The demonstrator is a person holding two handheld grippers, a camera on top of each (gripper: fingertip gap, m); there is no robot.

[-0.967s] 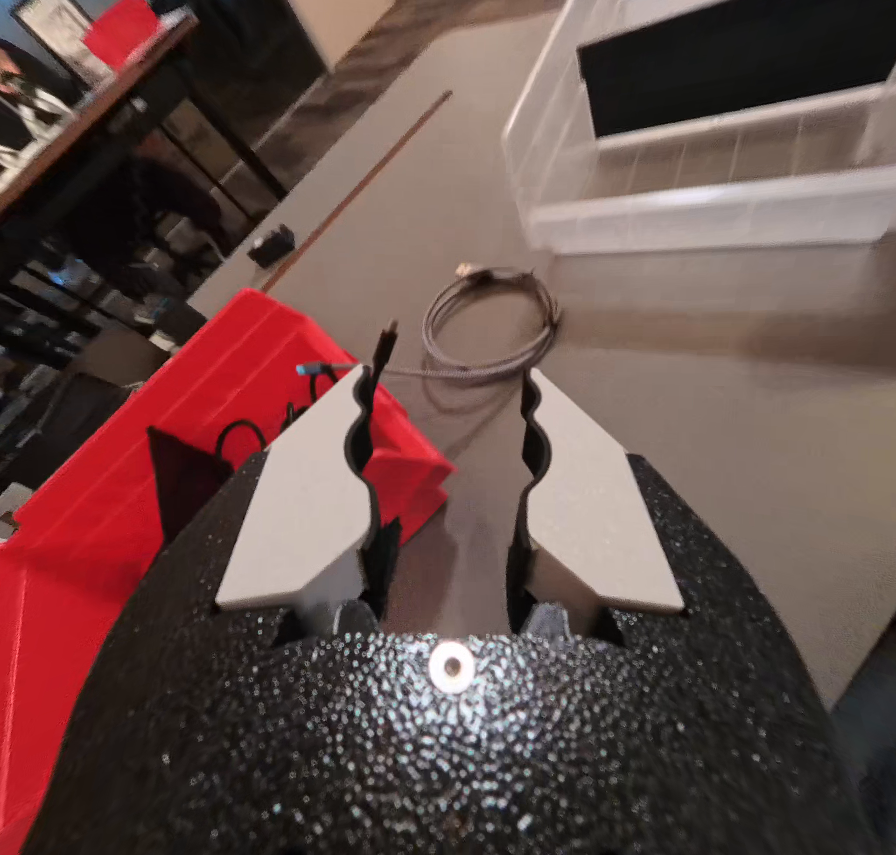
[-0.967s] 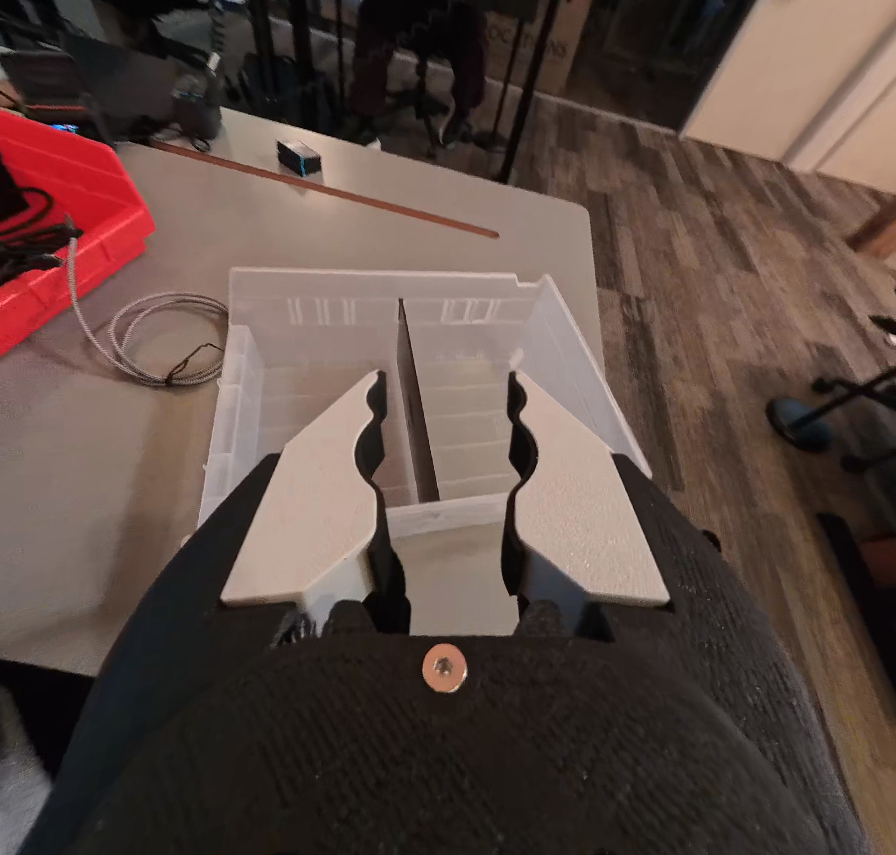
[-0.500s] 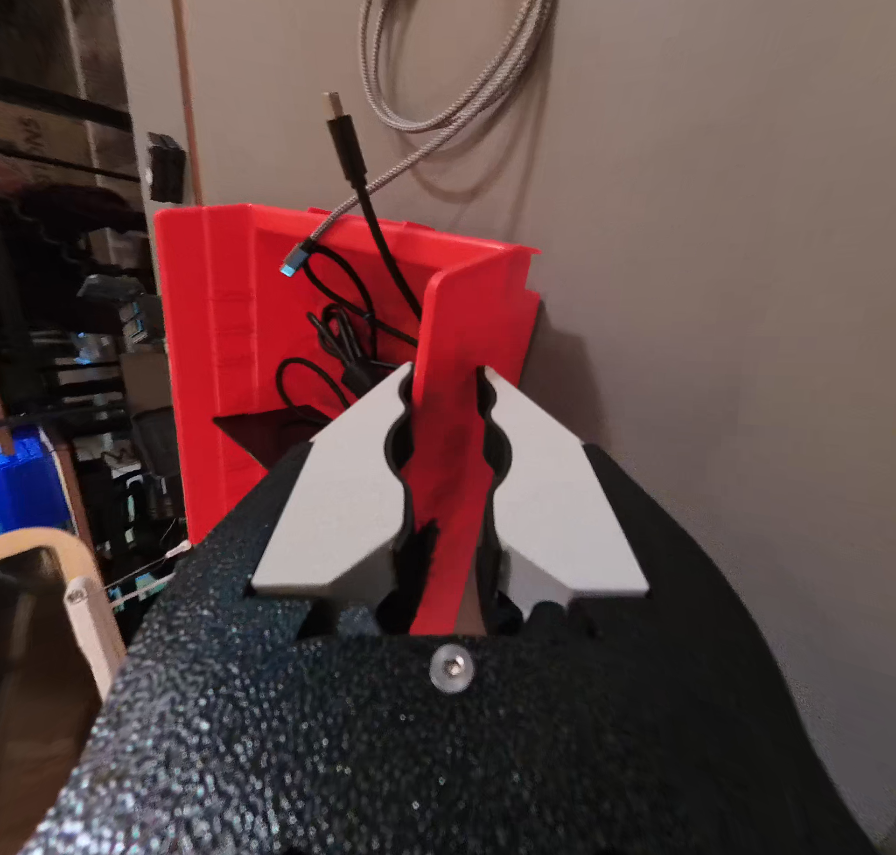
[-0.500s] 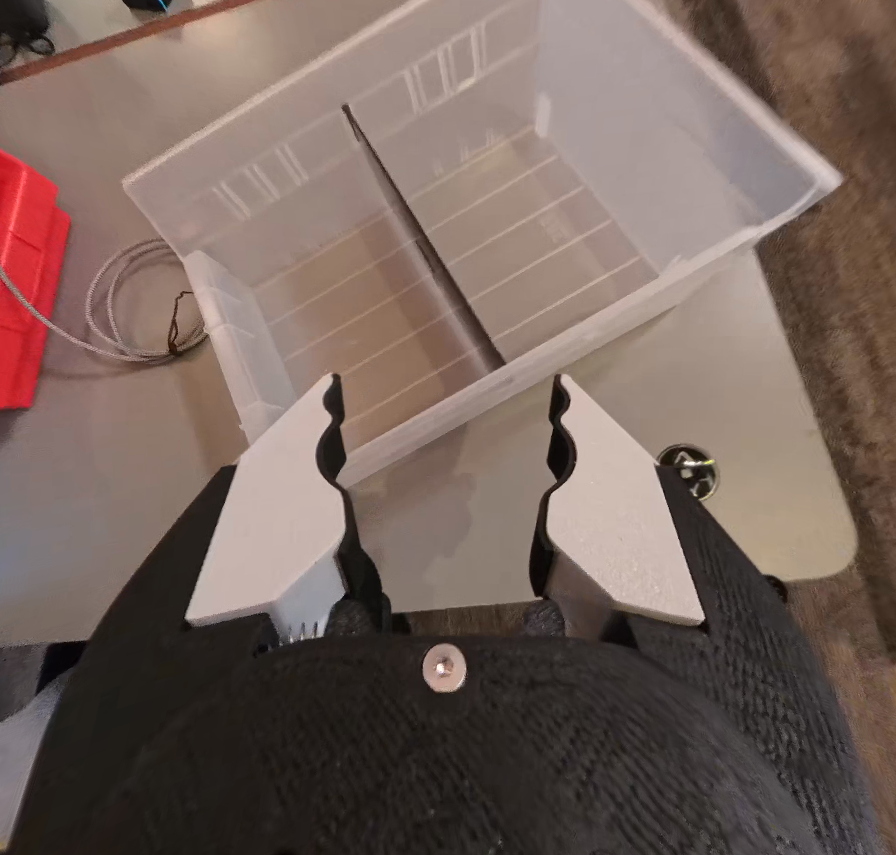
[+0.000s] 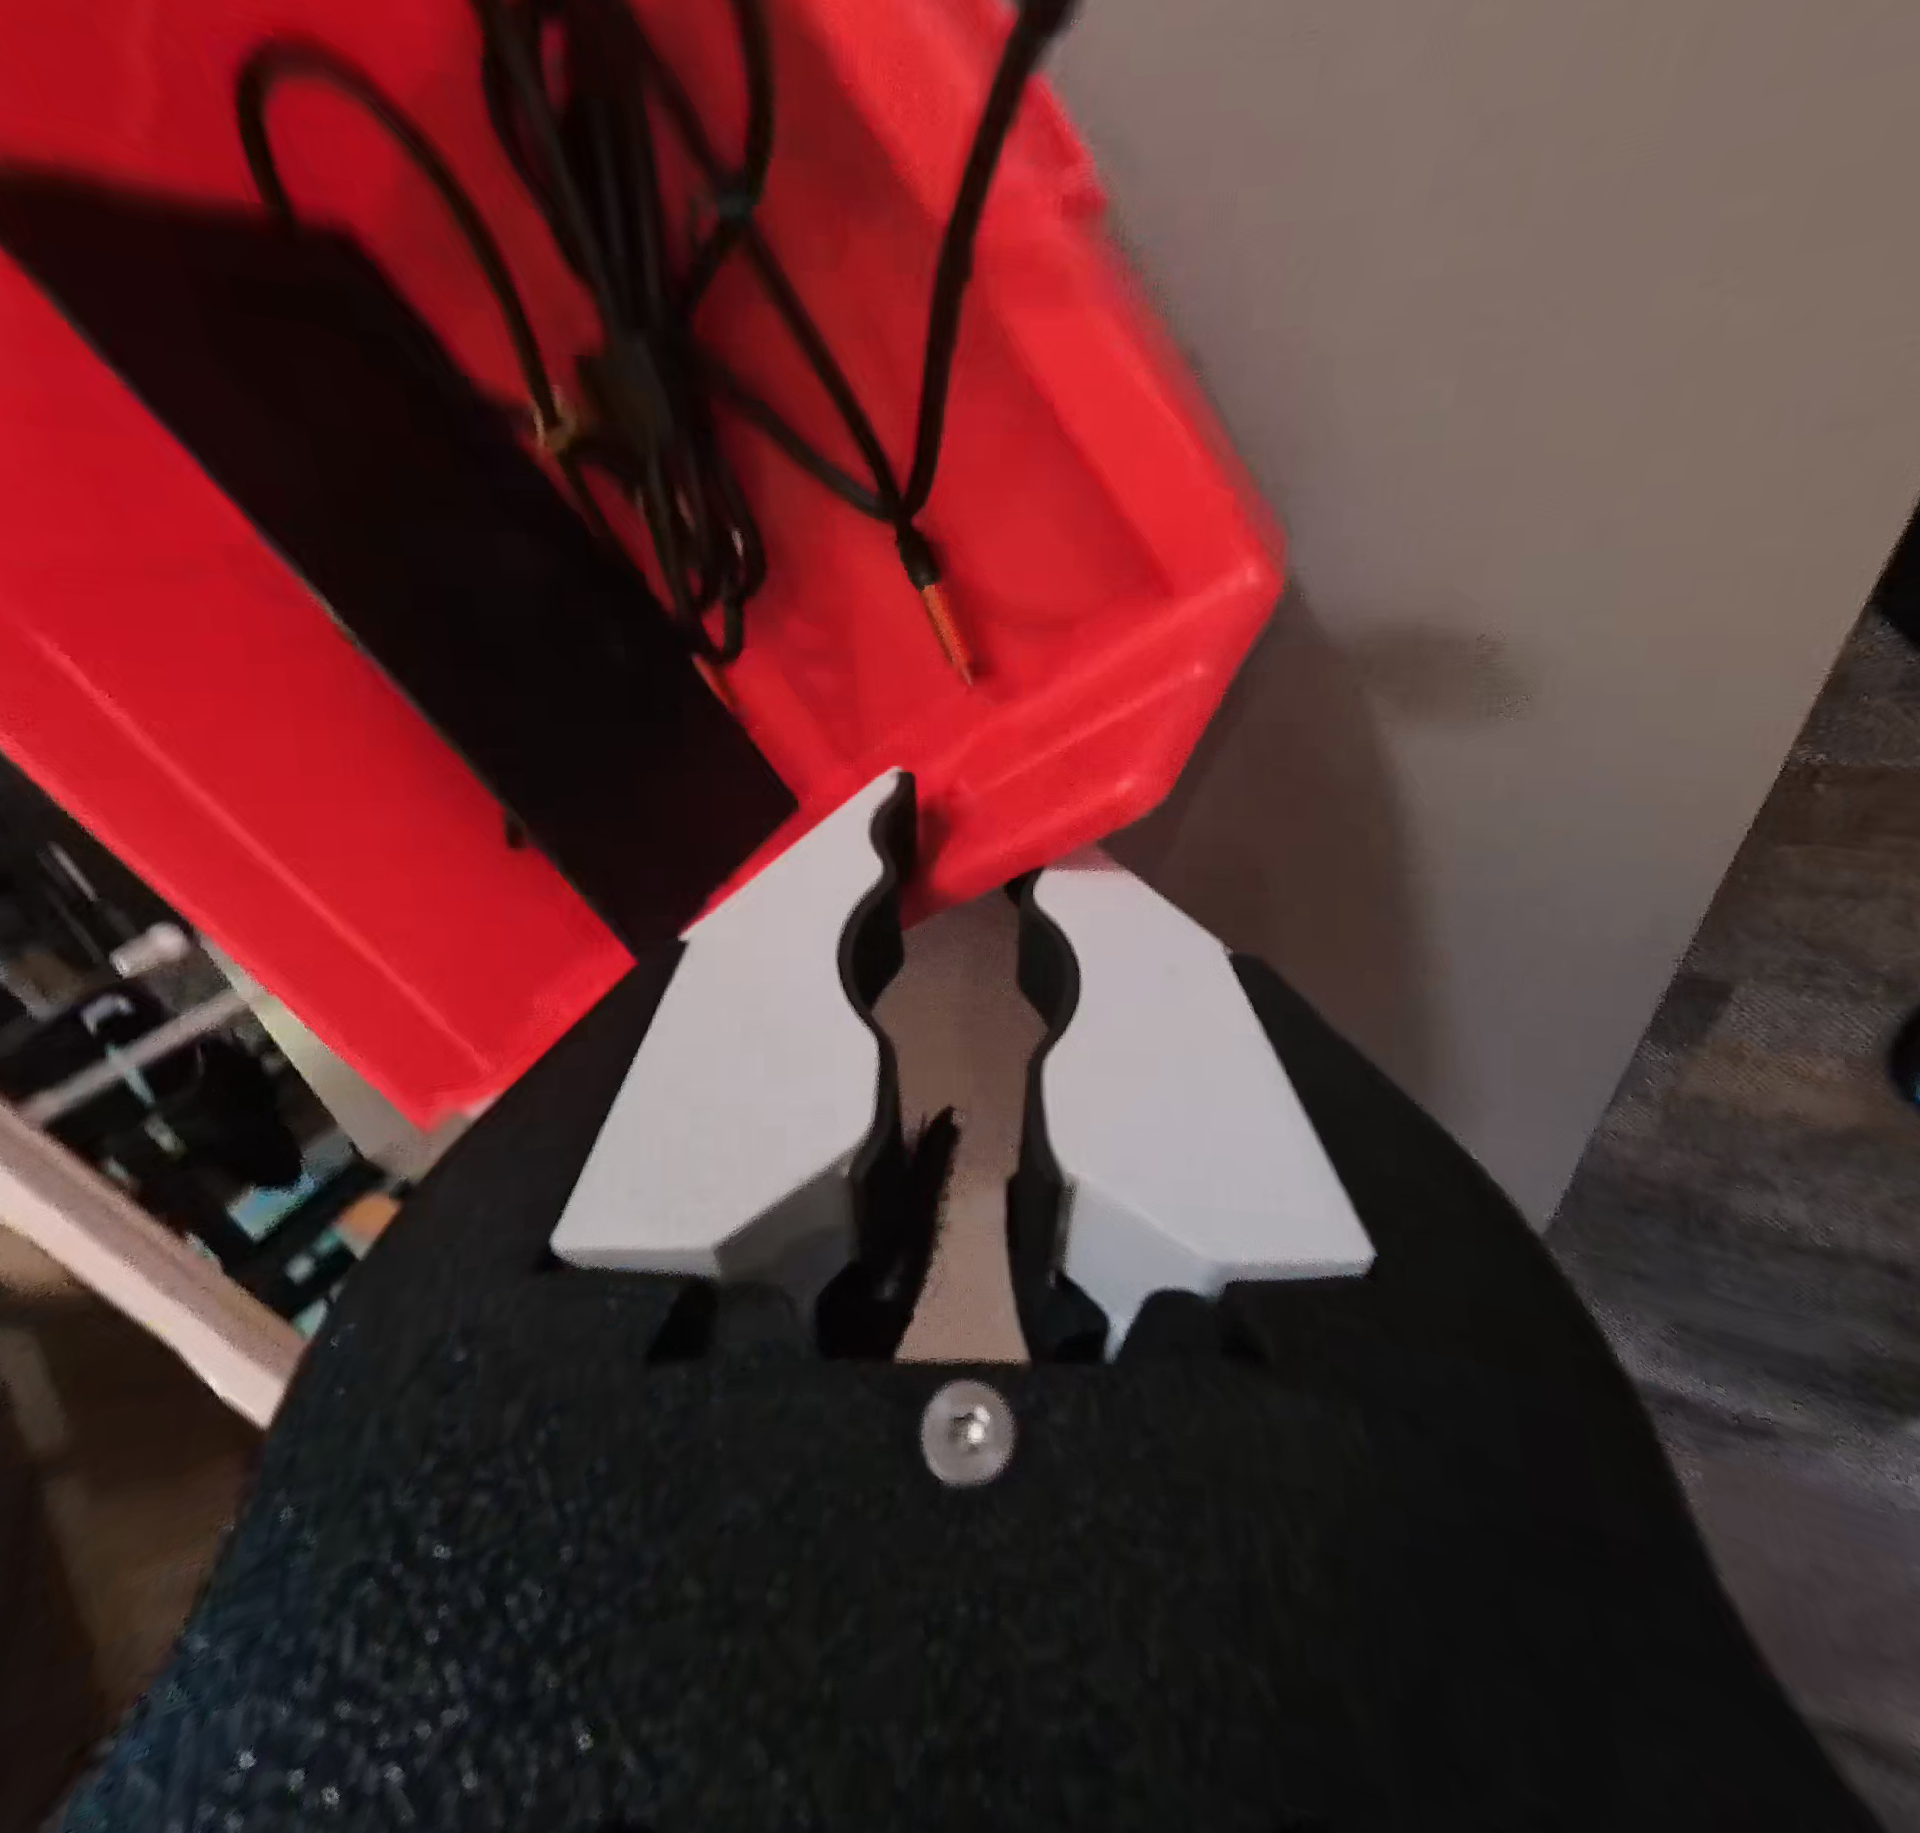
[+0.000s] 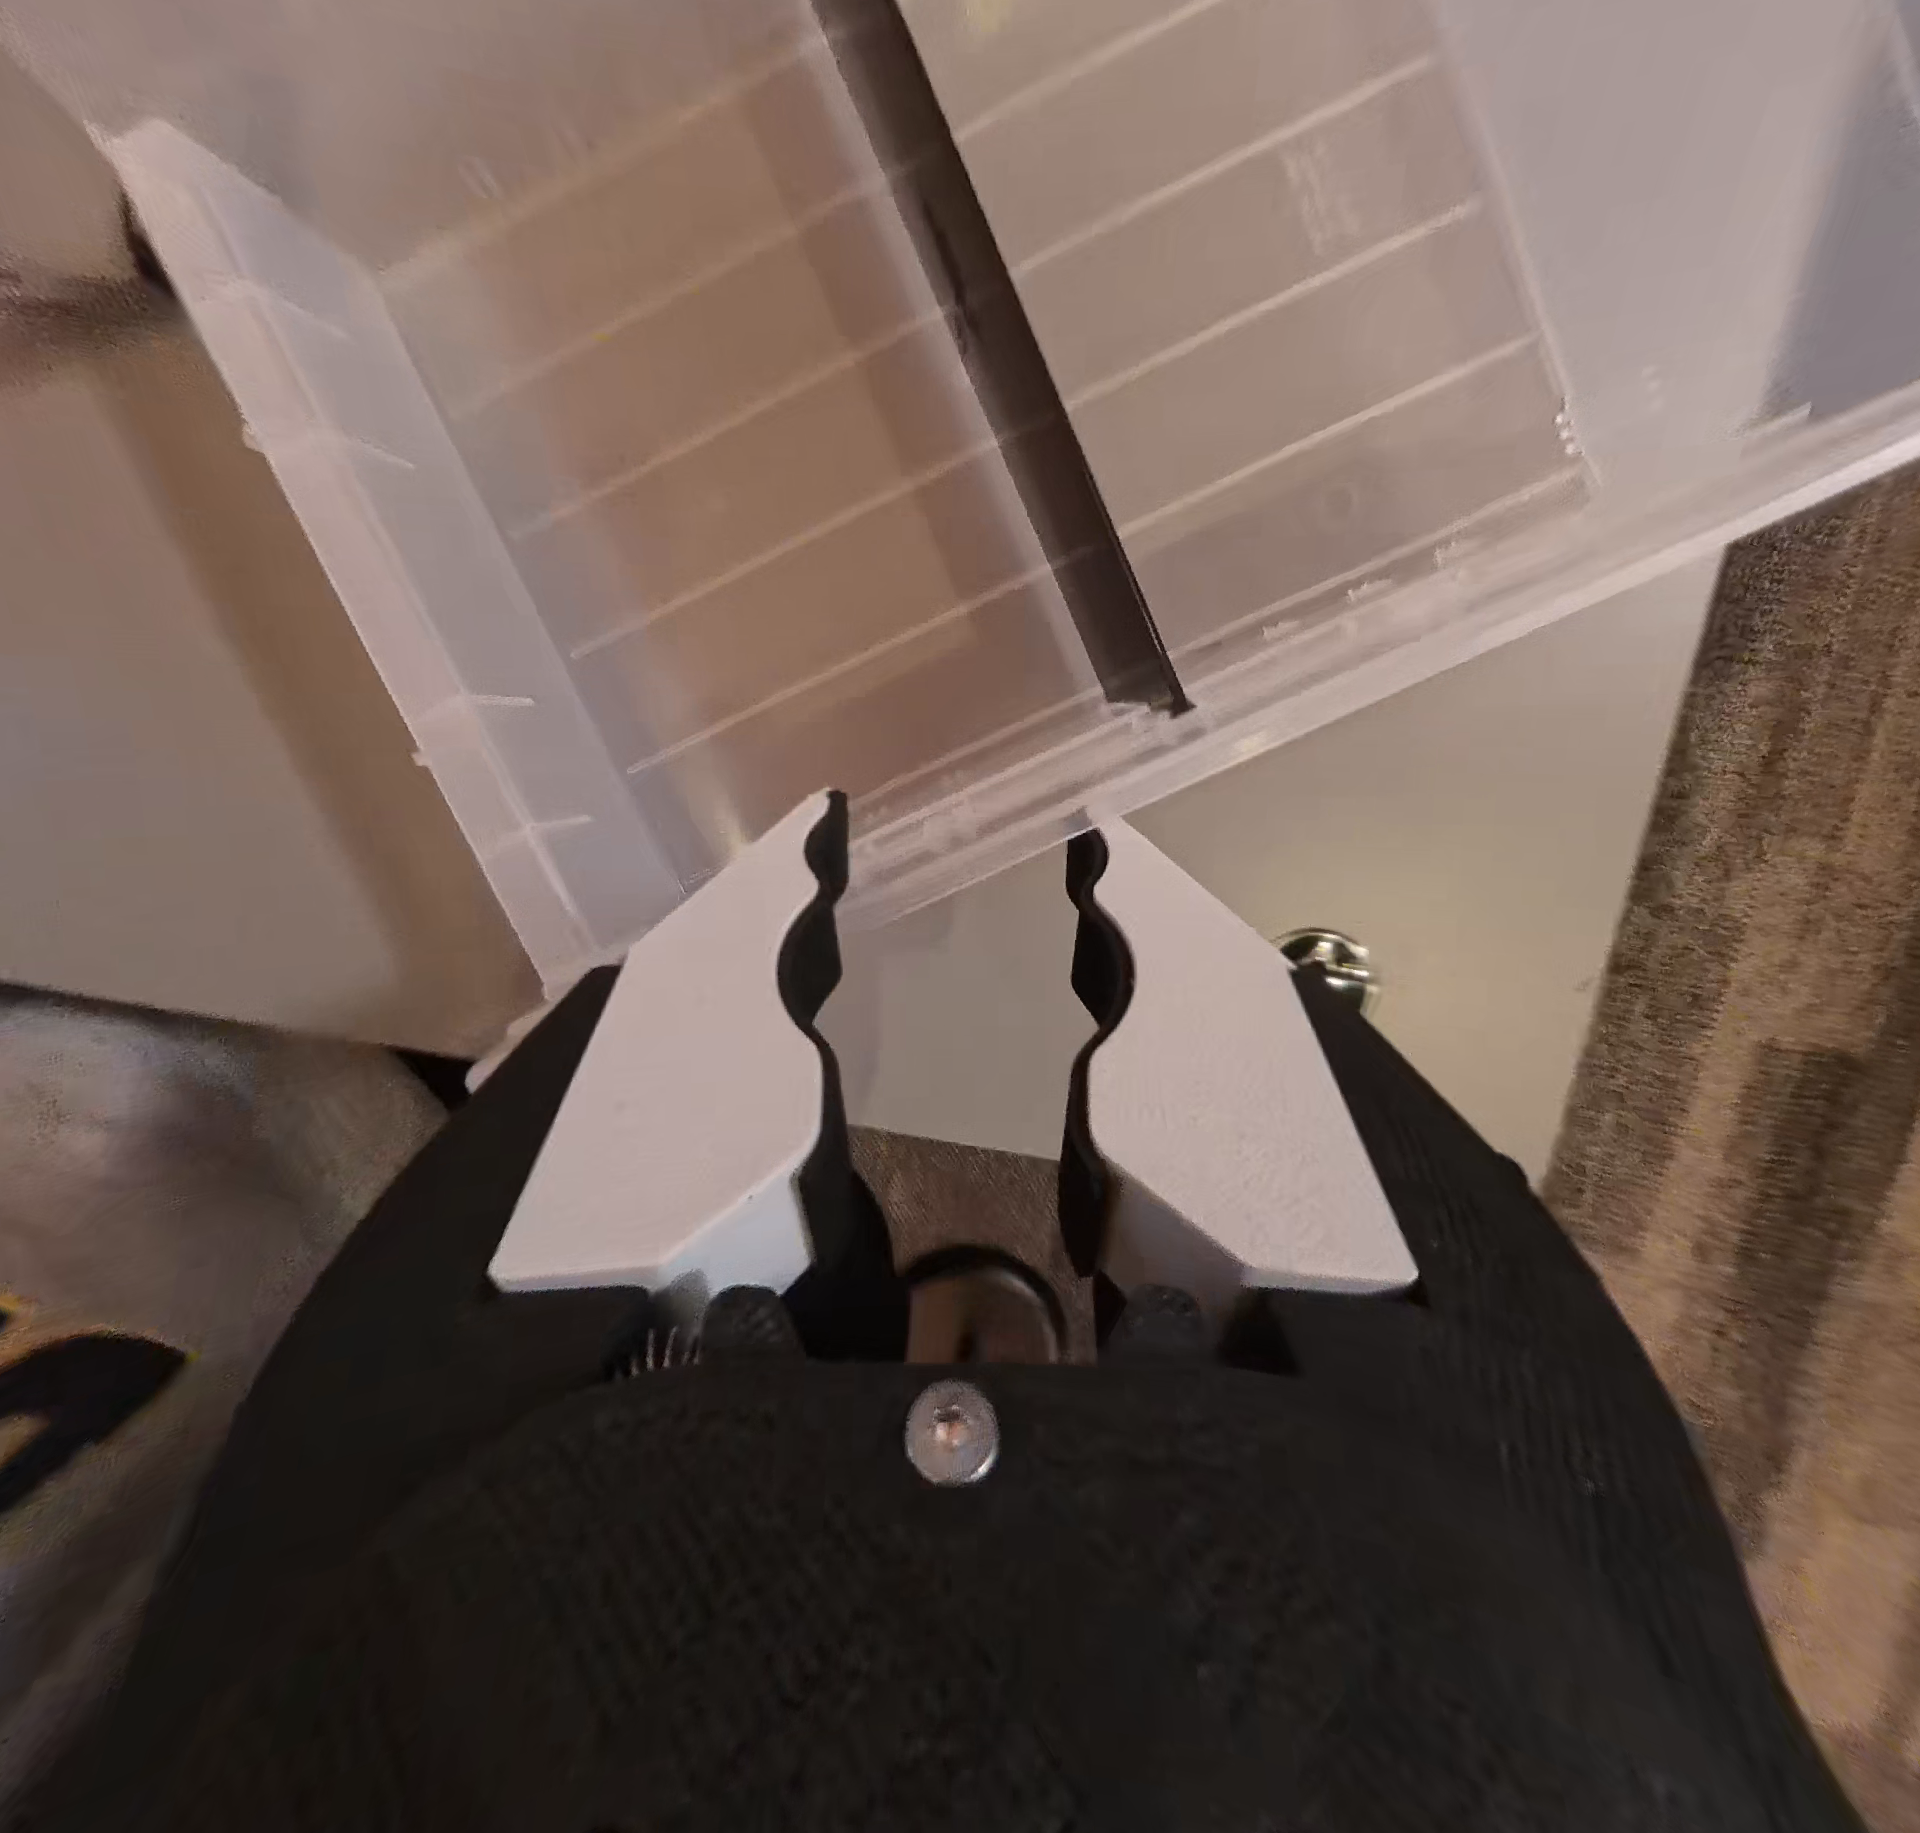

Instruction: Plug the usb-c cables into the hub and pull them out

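Left wrist view. Red bin (image 5: 260,703): open-topped plastic, standing at the near left corner of the grey worktop (image 5: 1507,329), its near corner just beyond the fingertips. Inside, left to right: black divider (image 5: 416,495), a flat dark panel slanting across the bin floor; black cables (image 5: 665,349), a loose tangle beside the divider, one lead ending in a gold-coloured plug (image 5: 951,630) near the bin's near wall. Whether any is USB-C cannot be told; no hub can be made out. Left gripper (image 5: 961,838): grey fingers with black wavy pads, jaws parted by a narrow gap, nothing between them, poised at the bin's near corner.

Right wrist view. Clear bin (image 6: 343,495): transparent plastic, ribbed floor, lying toward the near right corner of the worktop (image 6: 1299,848); both compartments bare. Dark divider (image 6: 997,329): upright strip splitting the bin lengthwise. Right gripper (image 6: 961,827): jaws apart, holding nothing, fingertips just at the bin's near wall. Metal fitting (image 6: 1330,952): small, round, set in the worktop right of the gripper. Carpeted floor (image 6: 1766,952) past the worktop's right edge.
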